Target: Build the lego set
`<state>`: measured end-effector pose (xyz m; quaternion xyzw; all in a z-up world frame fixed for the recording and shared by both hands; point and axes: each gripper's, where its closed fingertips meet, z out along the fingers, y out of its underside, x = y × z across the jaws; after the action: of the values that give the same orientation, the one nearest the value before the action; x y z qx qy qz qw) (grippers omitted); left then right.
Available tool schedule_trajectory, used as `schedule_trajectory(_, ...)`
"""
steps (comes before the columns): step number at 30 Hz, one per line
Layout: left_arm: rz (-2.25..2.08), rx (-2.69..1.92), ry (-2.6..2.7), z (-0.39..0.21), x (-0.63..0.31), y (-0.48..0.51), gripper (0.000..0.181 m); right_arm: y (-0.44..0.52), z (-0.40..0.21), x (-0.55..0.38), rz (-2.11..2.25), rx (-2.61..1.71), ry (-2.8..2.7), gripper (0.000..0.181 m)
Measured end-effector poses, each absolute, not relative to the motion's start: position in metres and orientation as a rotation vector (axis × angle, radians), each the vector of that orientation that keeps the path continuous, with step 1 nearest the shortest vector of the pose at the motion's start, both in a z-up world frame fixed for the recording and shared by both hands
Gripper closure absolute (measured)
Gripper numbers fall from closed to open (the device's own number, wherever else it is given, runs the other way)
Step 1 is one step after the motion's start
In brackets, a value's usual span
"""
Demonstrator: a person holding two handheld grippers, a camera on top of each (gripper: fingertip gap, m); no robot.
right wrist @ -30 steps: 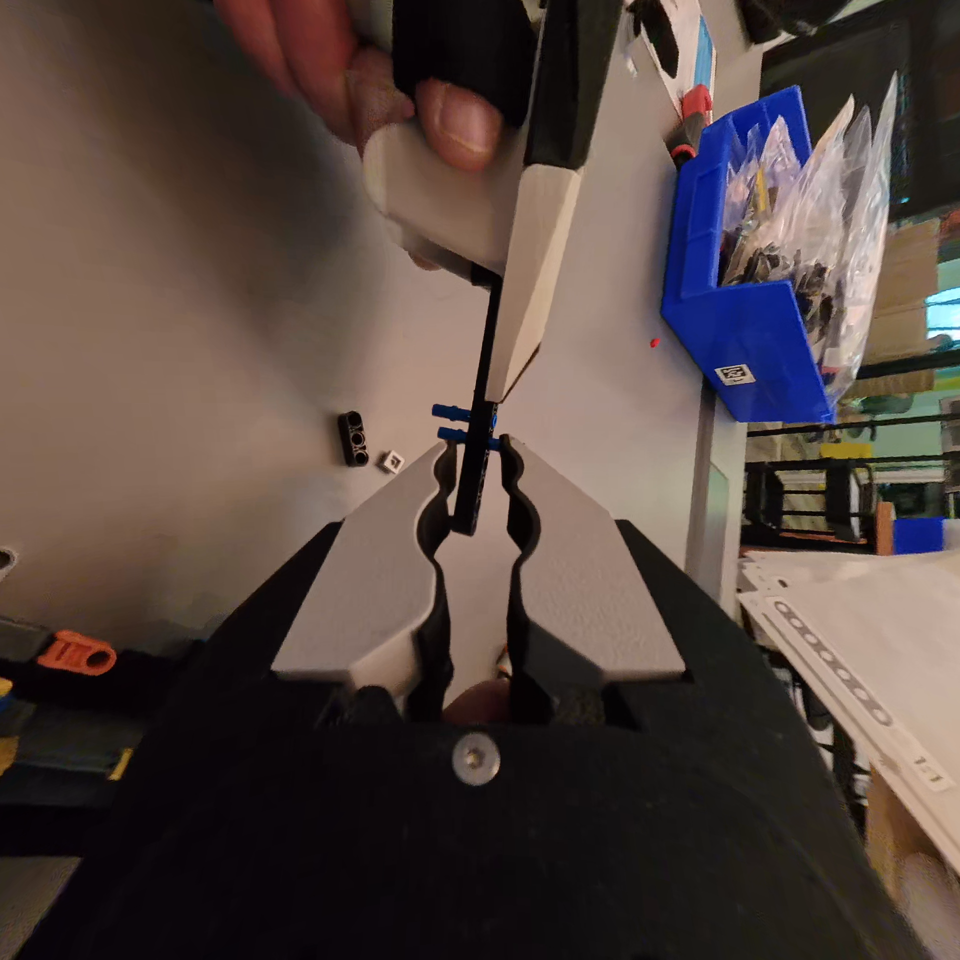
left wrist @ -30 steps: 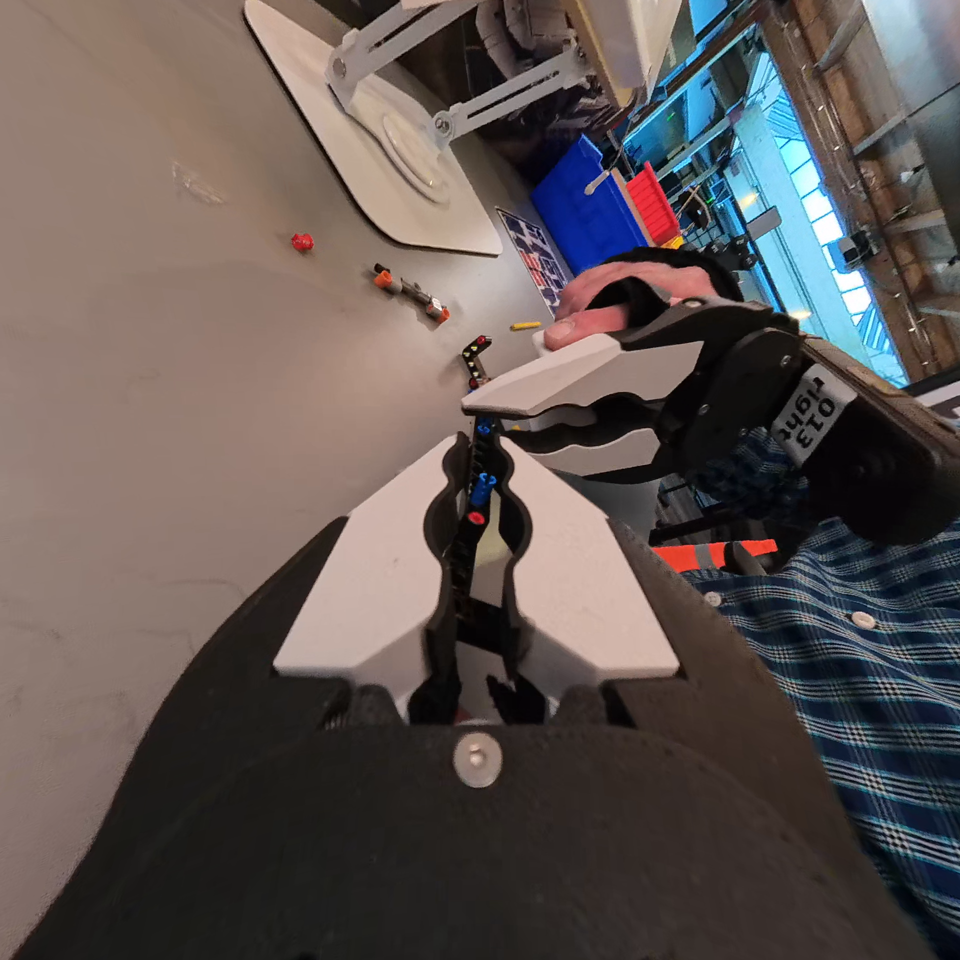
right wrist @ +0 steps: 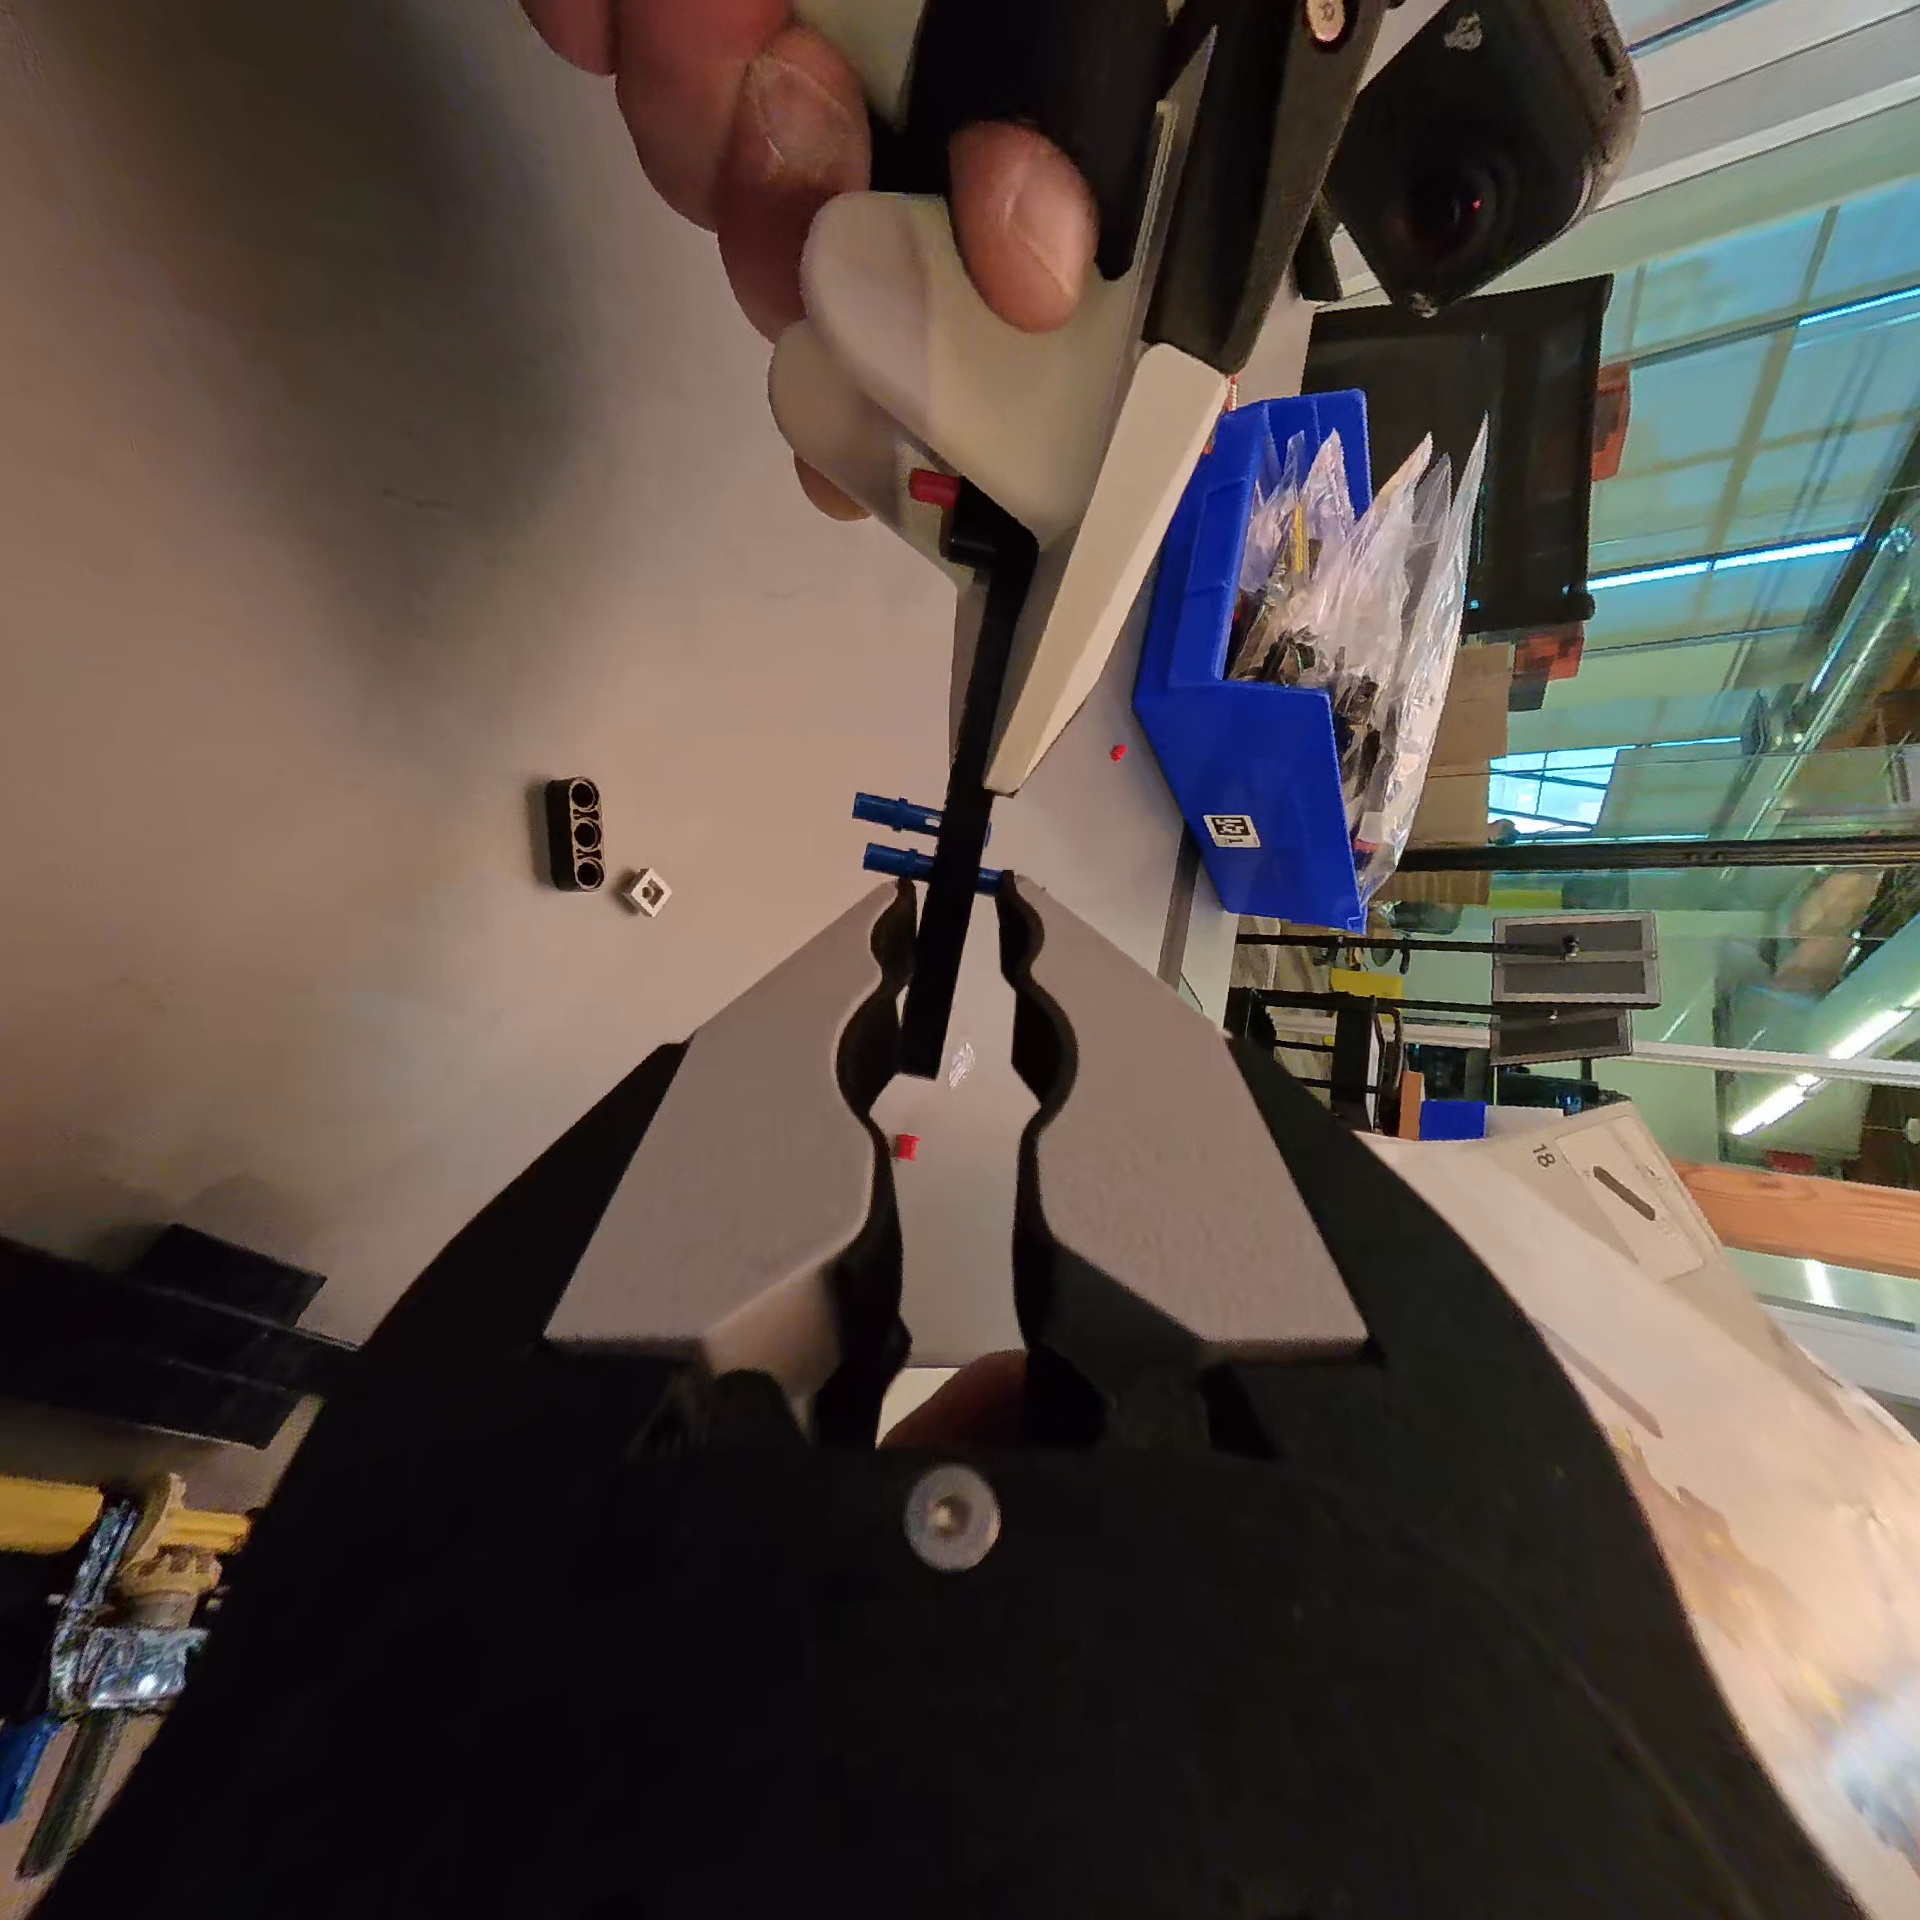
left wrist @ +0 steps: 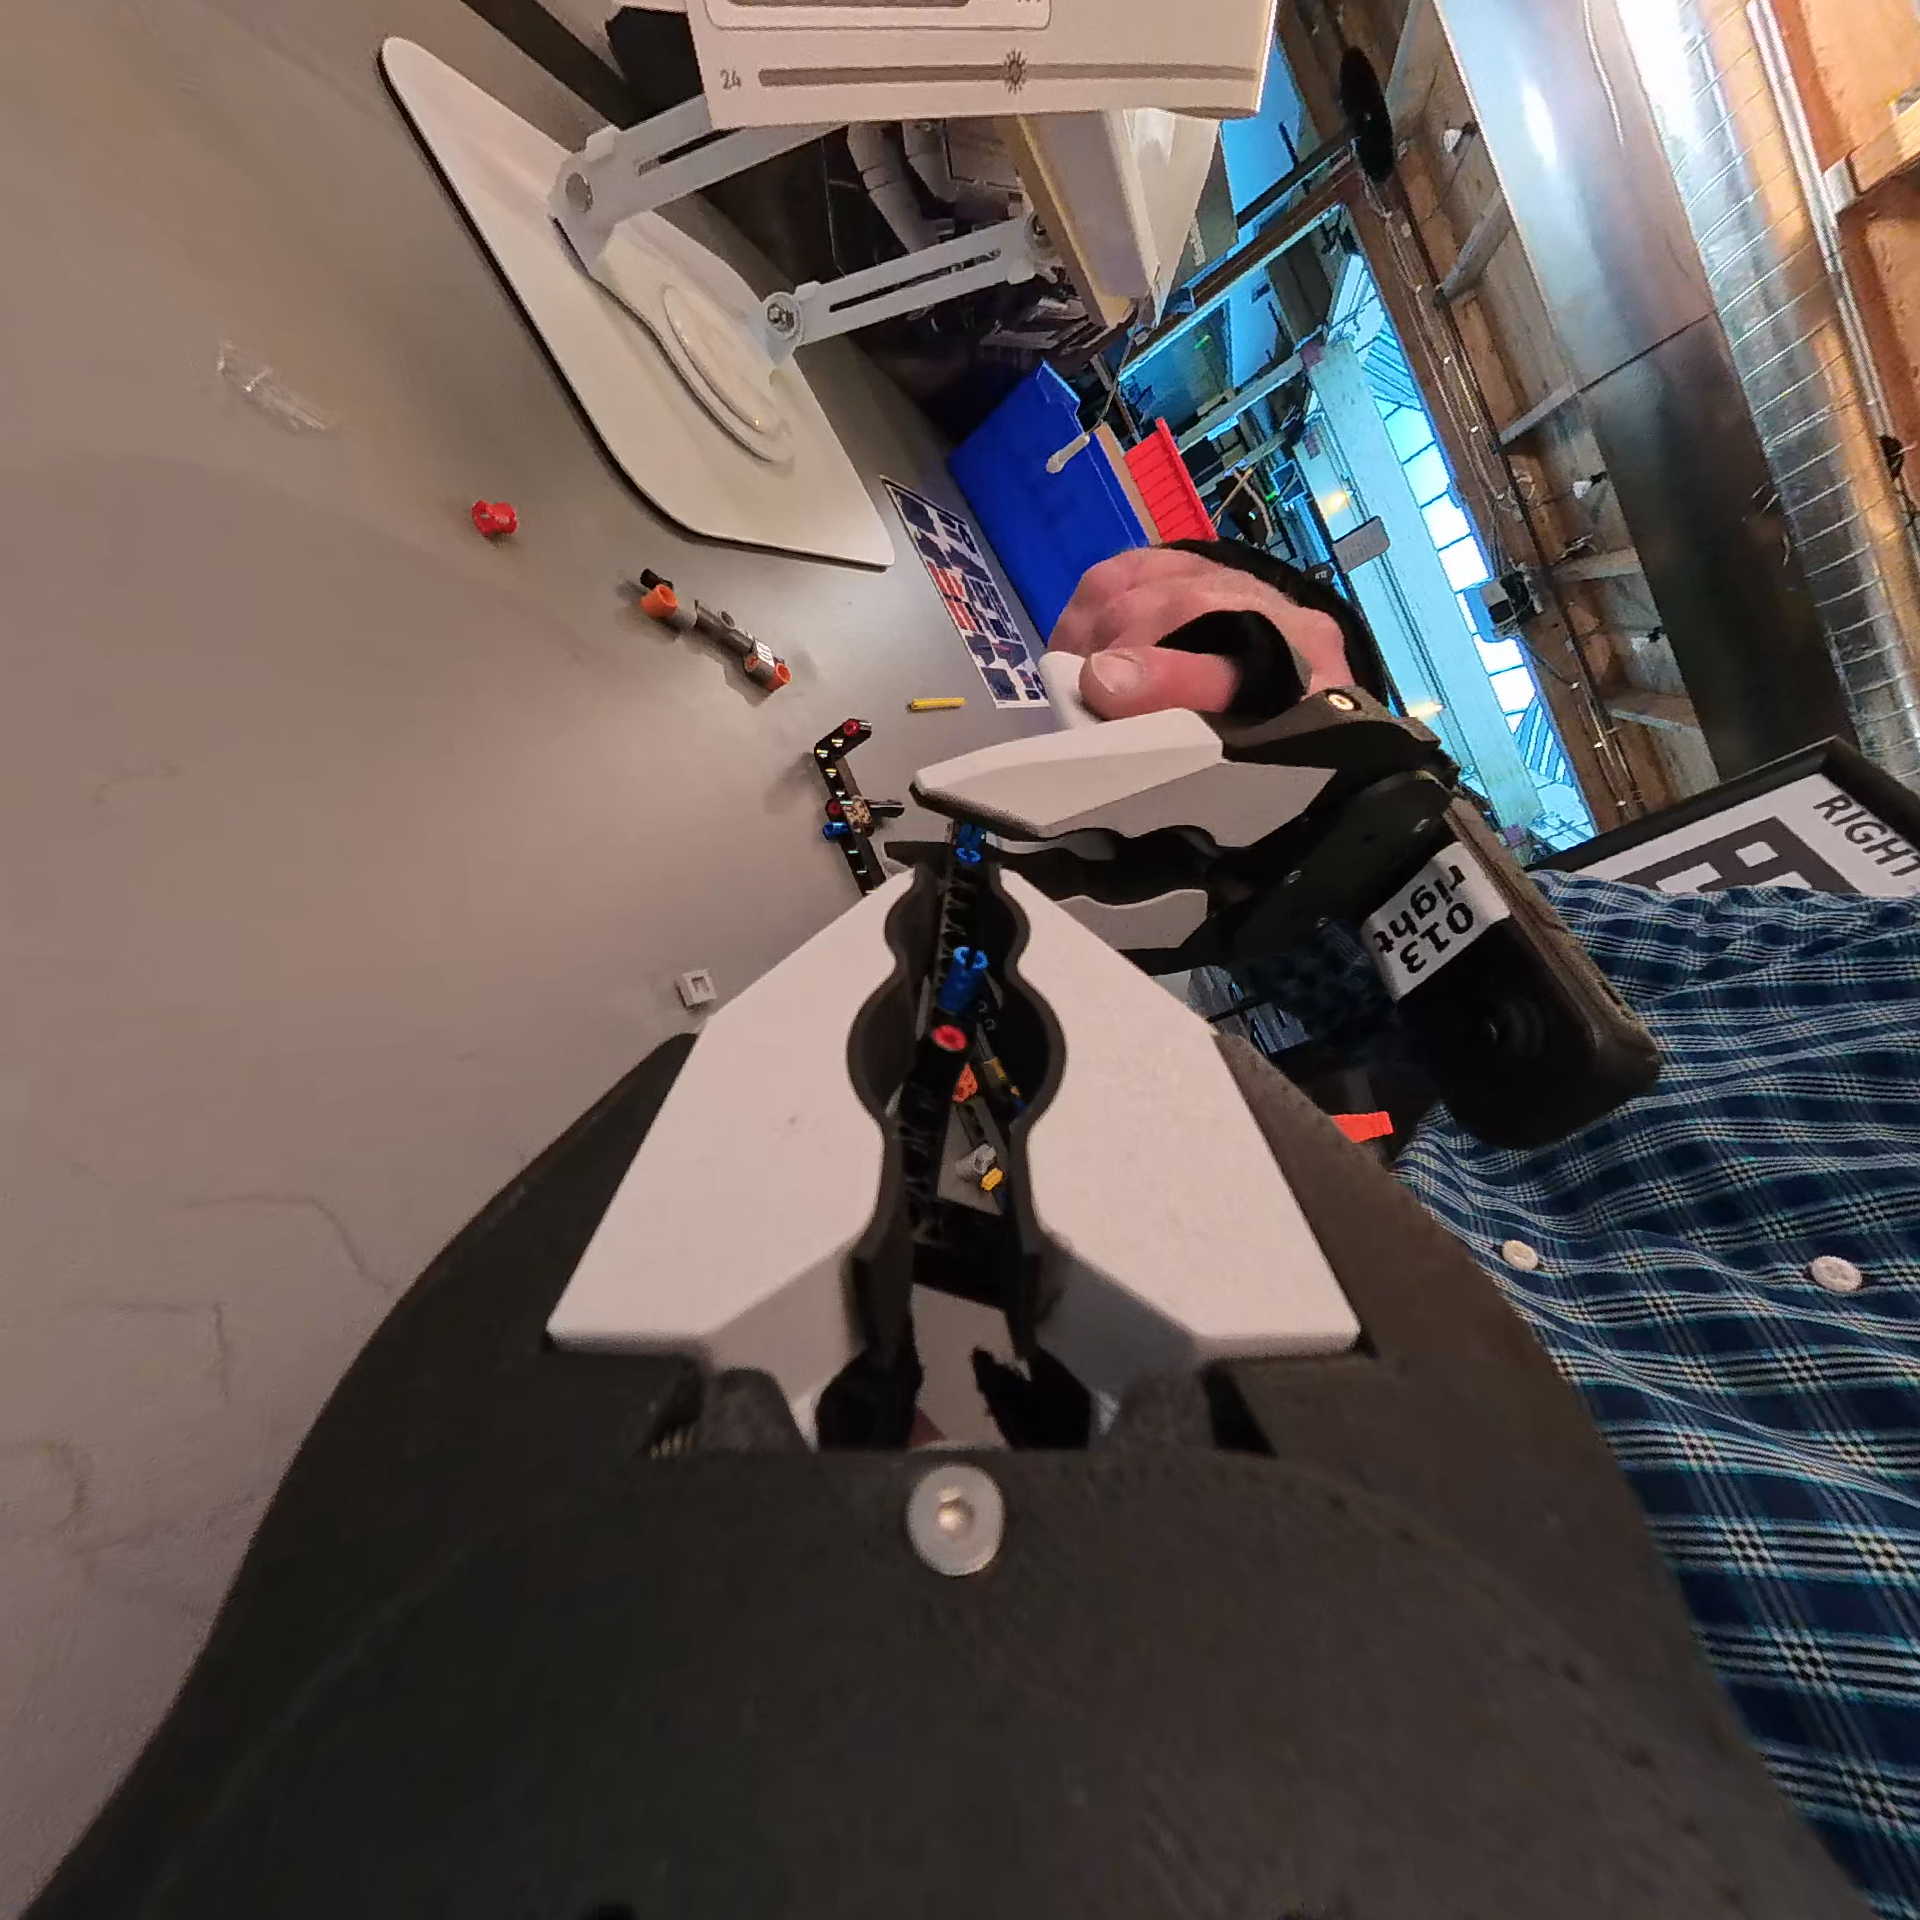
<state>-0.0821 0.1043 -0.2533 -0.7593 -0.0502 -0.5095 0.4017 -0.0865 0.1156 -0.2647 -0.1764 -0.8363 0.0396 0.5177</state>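
left wrist view: a long black studded lego beam [left wrist: 940, 1049] with blue and red pegs is pinched between the matte grey scalloped fingers of the left gripper [left wrist: 954, 894] | right wrist view: the right gripper [right wrist: 951, 894] is seen parted, beam tip [right wrist: 935, 997] loosely between, untouched; smooth grey table [right wrist: 312, 520] behind.

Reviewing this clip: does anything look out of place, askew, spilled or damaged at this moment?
Nothing looks damaged or spilled. The left gripper clamps a long black beam with blue pins; the right gripper straddles its free end, open. Loose parts scattered on the table, like the red piece, look like ordinary build clutter.
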Motion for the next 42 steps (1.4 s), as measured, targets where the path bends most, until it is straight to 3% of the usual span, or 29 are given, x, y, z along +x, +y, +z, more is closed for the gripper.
schedule_trajectory(10,-1.245,-1.924,-0.141,-0.258,-0.089,0.108,0.174,0.119,-0.273,-0.092,0.094,-0.448,-2.083,0.174)
schedule_trajectory(11,-1.234,-1.903,-0.156,-0.257,-0.091,0.109,0.174,0.123,-0.273,-0.093,0.080,-0.482,-2.083,0.171)
schedule_trajectory(13,-1.221,-1.837,-0.208,-0.250,-0.102,0.112,0.174,0.132,-0.268,-0.092,0.072,-0.599,-2.060,0.145)
schedule_trajectory(14,-1.219,-1.798,-0.224,-0.244,-0.107,0.113,0.175,0.132,-0.263,-0.089,0.121,-0.660,-2.042,0.154)
schedule_trajectory(19,-1.218,-1.694,-0.232,-0.226,-0.105,0.116,0.174,0.125,-0.226,-0.076,0.606,-1.107,-1.825,0.170)
schedule_trajectory(27,-1.262,-1.526,-0.214,-0.192,-0.092,0.112,0.174,0.109,-0.213,-0.080,1.349,-1.563,-1.531,0.154)
schedule_trajectory(32,-1.308,-1.469,-0.200,-0.181,-0.078,0.109,0.174,0.105,-0.194,-0.082,1.670,-1.540,-1.373,0.175)
schedule_trajectory(42,-1.283,-1.342,-0.196,-0.160,-0.074,0.099,0.175,0.094,-0.173,-0.075,1.792,-1.398,-1.419,0.179)
